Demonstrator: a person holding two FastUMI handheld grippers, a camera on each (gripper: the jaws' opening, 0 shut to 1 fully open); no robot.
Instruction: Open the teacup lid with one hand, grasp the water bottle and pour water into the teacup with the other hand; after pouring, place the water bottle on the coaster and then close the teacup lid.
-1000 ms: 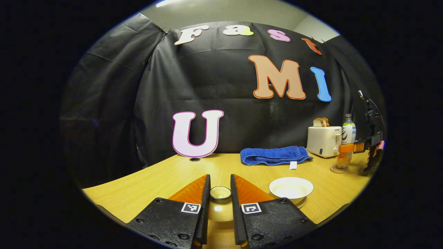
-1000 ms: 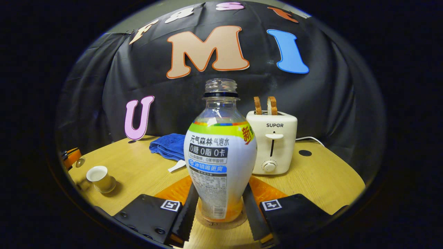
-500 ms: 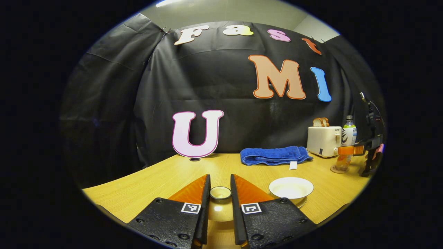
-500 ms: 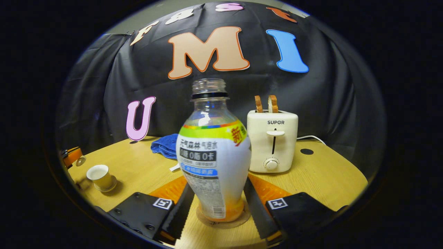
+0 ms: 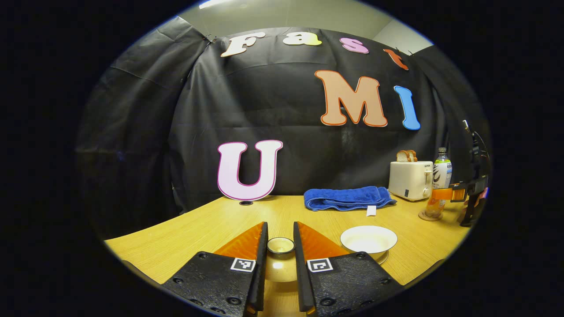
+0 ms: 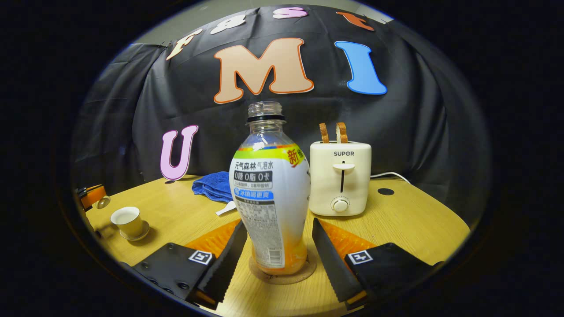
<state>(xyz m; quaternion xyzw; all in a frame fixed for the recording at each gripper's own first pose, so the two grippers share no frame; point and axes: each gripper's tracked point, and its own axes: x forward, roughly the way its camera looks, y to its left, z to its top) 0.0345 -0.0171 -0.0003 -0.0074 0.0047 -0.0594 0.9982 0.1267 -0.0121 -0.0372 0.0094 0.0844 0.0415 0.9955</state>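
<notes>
Landmark: teacup (image 5: 368, 239); all places below are given relative to it.
Teacup: open, pale liquid inside, standing on its saucer on the wooden surface (image 5: 211, 229). In the right gripper view, teacup (image 6: 127, 221) sits far left of the bottle.
Lid: lid (image 5: 280, 245) is off the teacup, just beside it, held by its knob between the left tool's fingers.
Left tool: left tool (image 5: 280, 246), narrow gap, both fingers on the lid knob.
Water bottle: water bottle (image 6: 270, 193) is uncapped, upright, well apart from the teacup, standing on the coaster (image 6: 282, 270). A little orange liquid remains at its base.
Right tool: right tool (image 6: 278, 240), spread wide; clear gaps between both fingers and the bottle's lower body, no contact.
Neighbours: toaster (image 6: 339, 177) with bread just behind the bottle; blue towel (image 5: 348, 197) between teacup and toaster.
Stage (judgement): pouring looks done and the bottle is set down and released; closing the teacup remains.
Handling, lid (judgement): small, stiff, likely ceramic or glass, light but chip-prone. Keep hold at the knob, lower level onto the rim, release only when seated.
Handling, teacup (judgement): light, full, easily nudged on its saucer; avoid side contact.
Handling, bottle (judgement): thin plastic, nearly empty, top-heavy, tips easily; draw the right tool straight back.
</notes>
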